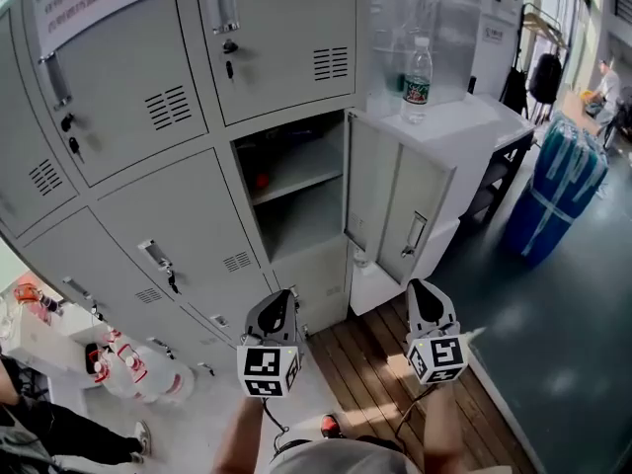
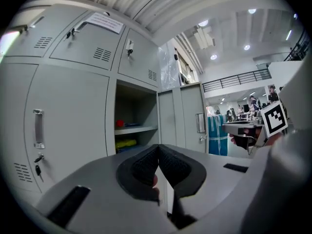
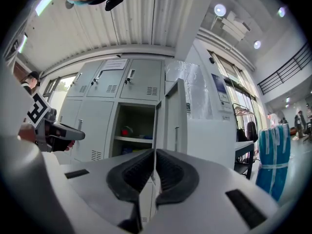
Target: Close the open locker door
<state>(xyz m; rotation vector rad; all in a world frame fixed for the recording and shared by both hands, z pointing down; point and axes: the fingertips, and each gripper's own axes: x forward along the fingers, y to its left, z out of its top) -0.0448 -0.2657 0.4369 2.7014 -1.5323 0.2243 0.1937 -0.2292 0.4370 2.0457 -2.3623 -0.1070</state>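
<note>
The open locker [image 1: 296, 181] sits in the middle row of grey lockers, and a shelf divides it. Its door [image 1: 395, 200] swings out to the right, handle [image 1: 415, 233] near its free edge. My left gripper [image 1: 280, 296] is held low in front of the locker, shut and empty. Below the door's free edge my right gripper [image 1: 420, 286] is also shut and empty, apart from the door. In the left gripper view the gripper [image 2: 158, 162] points at the locker [image 2: 134, 126]. The right gripper [image 3: 154, 167] faces the door's edge [image 3: 170, 118].
A water bottle [image 1: 418, 79] stands on a white cabinet [image 1: 464, 126] right behind the open door. A blue wrapped bundle [image 1: 558, 181] stands further right. Plastic bottles [image 1: 138, 368] lie on the floor at left. A red thing [image 1: 261, 180] rests on the locker shelf.
</note>
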